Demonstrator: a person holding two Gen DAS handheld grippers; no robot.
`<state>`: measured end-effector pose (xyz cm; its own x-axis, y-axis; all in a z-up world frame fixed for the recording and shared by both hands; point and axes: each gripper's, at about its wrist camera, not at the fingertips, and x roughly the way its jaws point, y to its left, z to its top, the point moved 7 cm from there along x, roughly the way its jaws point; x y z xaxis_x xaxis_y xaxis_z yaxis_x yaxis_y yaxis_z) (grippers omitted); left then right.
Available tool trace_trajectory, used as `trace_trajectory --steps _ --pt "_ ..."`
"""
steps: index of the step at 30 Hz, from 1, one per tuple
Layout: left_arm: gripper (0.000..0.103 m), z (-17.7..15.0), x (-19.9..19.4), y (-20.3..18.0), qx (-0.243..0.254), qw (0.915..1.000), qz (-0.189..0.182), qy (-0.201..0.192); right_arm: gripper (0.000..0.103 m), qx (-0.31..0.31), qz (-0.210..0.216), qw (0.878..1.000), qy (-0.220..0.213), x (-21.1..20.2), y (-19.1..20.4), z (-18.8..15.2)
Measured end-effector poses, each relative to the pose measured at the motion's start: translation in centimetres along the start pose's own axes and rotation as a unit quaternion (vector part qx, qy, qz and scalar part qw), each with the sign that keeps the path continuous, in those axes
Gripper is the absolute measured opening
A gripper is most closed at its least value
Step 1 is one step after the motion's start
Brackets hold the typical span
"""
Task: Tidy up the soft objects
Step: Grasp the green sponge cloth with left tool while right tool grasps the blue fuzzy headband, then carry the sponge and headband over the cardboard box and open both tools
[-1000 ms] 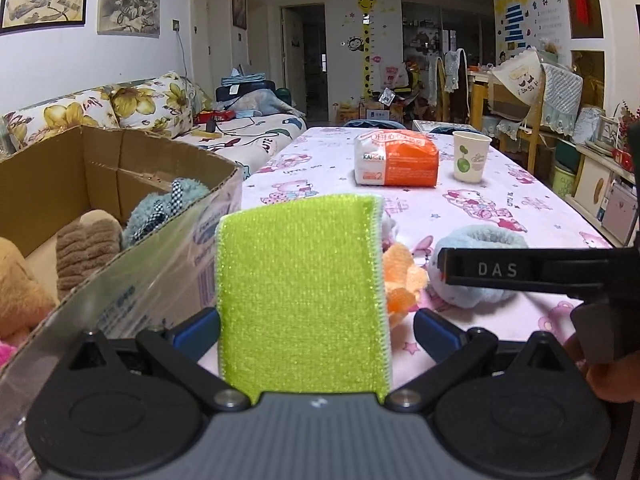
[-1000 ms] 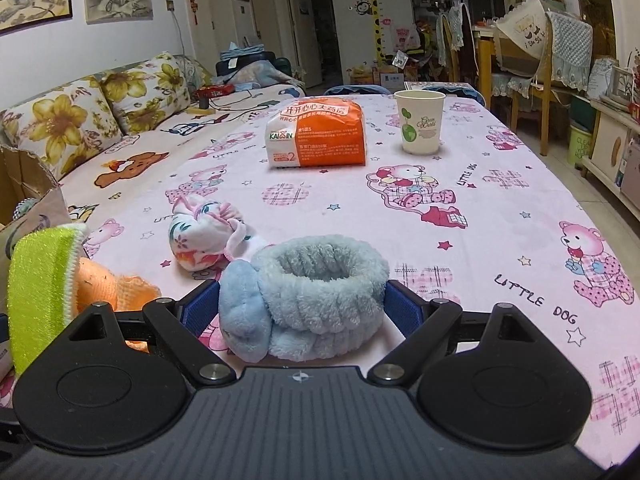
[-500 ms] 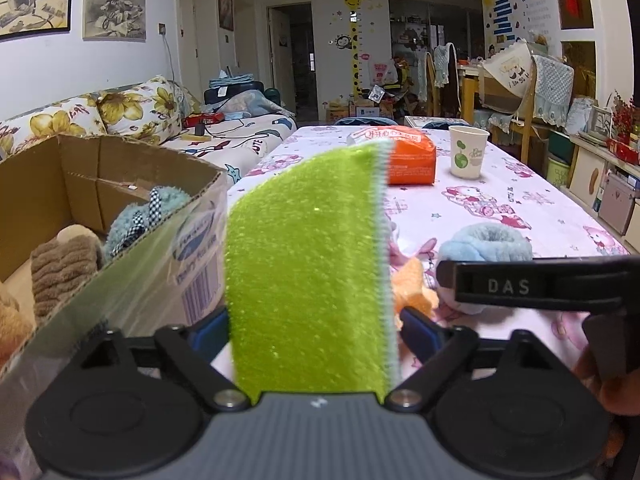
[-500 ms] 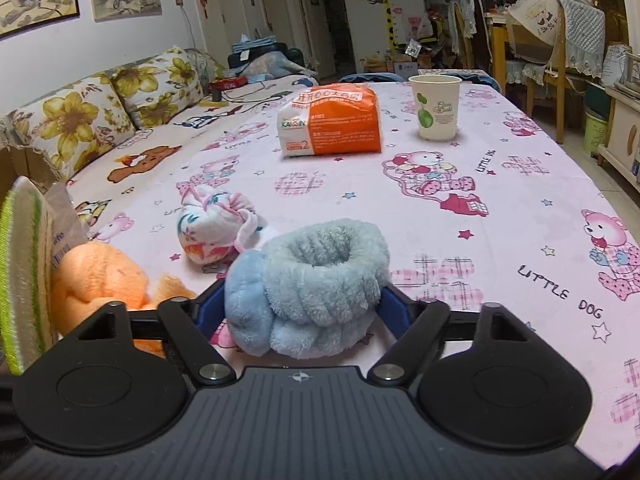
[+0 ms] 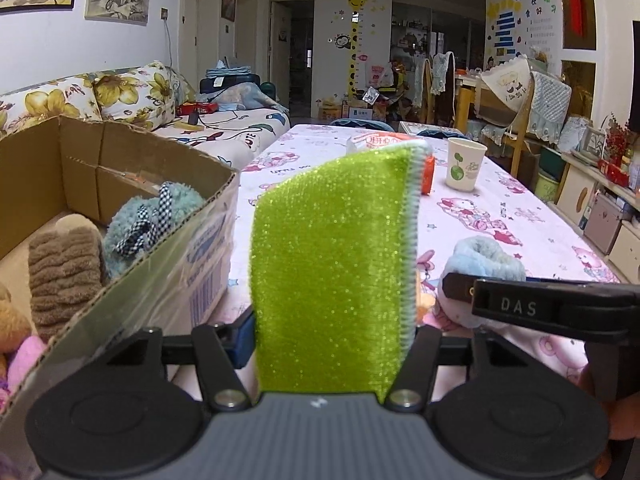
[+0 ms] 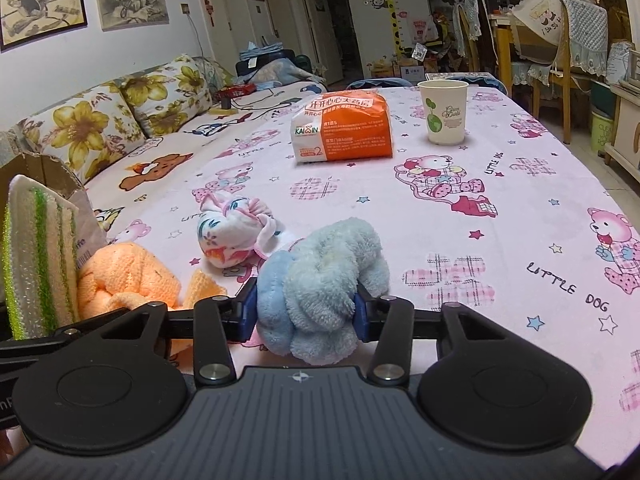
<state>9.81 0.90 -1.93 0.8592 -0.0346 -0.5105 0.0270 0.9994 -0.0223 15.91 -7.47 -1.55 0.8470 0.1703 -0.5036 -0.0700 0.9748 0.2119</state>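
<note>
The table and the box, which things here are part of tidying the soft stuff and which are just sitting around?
Part of the job: green sponge, blue fluffy band, orange cloth, floral pouch, cardboard box.
Just lying about: paper cup, orange packet.

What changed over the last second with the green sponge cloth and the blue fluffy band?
Both jaws went from wide open to closing in. The right hand-held gripper squeezed the blue fluffy band into a crumpled lump. The left hand-held gripper is closing on the green sponge cloth, now bowed. The cardboard box, orange packet and paper cup stayed put.
</note>
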Motion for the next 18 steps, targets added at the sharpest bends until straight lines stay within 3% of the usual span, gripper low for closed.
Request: trace_trajectory --steps 5,7,10,11,18 --pt "0.048 0.3 -0.4 0.0 -0.003 0.9999 -0.01 -0.003 0.054 0.004 -0.007 1.0 -0.003 -0.2 -0.3 0.0" --pt "0.036 0.5 -0.7 -0.1 -0.004 0.9999 -0.016 -0.004 0.054 0.004 -0.011 1.0 -0.005 -0.4 -0.3 0.0" --pt "0.029 0.7 -0.9 -0.1 -0.008 0.9997 -0.024 -0.005 0.054 0.008 -0.018 1.0 -0.01 -0.9 -0.5 0.1" --pt "0.019 0.8 -1.0 0.1 -0.009 0.9996 -0.025 -0.007 0.054 0.01 -0.02 1.0 -0.011 -1.0 -0.6 0.1" --pt "0.018 1.1 -1.9 0.4 -0.015 0.999 -0.04 -0.013 0.054 0.007 -0.028 0.999 -0.022 -1.8 -0.1 0.2"
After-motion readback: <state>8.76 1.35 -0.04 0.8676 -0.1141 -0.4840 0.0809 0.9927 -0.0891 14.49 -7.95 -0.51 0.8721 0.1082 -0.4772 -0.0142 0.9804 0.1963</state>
